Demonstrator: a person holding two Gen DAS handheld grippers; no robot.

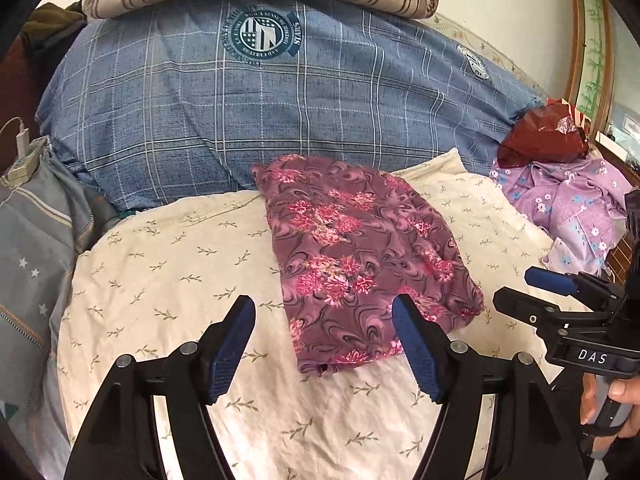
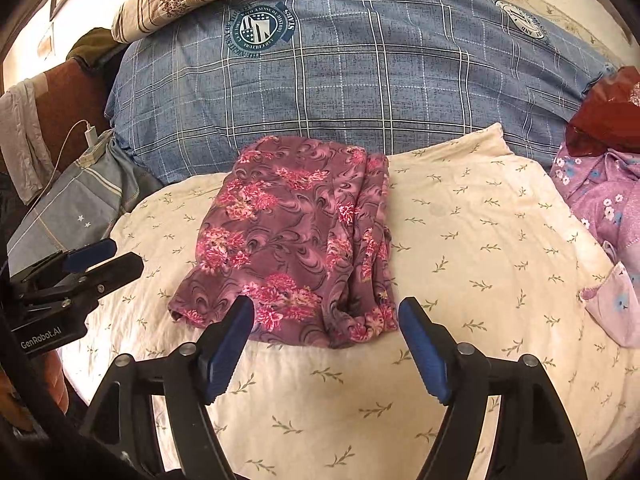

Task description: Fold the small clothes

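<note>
Both claws are off the cloth now: my left claw [image 1: 323, 344] stands spread with nothing between its blue pads, and the right claw [image 2: 326, 346] is the same, released and empty. The floral maroon garment [image 1: 360, 256] lies folded into a compact, roughly rectangular packet on the cream leaf-print pillow [image 1: 180, 280], its far edge up against the blue plaid duvet [image 1: 240, 112]. From the right wrist view I see a looser layered edge along the packet's right side and a rumpled near corner [image 2: 360, 320], so the fold looks done but not crisp (judging only from how it lies).

If I tidy it, I'd come in low, pinch only that near corner and tug gently towards me, without lifting the whole stack, since thin fabric like this will slide and unfold easily. Otherwise this piece is finished, I reckon, and the next candidate is the lilac flowered garment [image 1: 568, 204], crumpled at the right of the bed beside a dark red bag [image 1: 544, 136]. For that one I'd pick up an outer hem, not the middle of the heap, and keep the two claws well apart so the cloth spreads as it comes over
</note>
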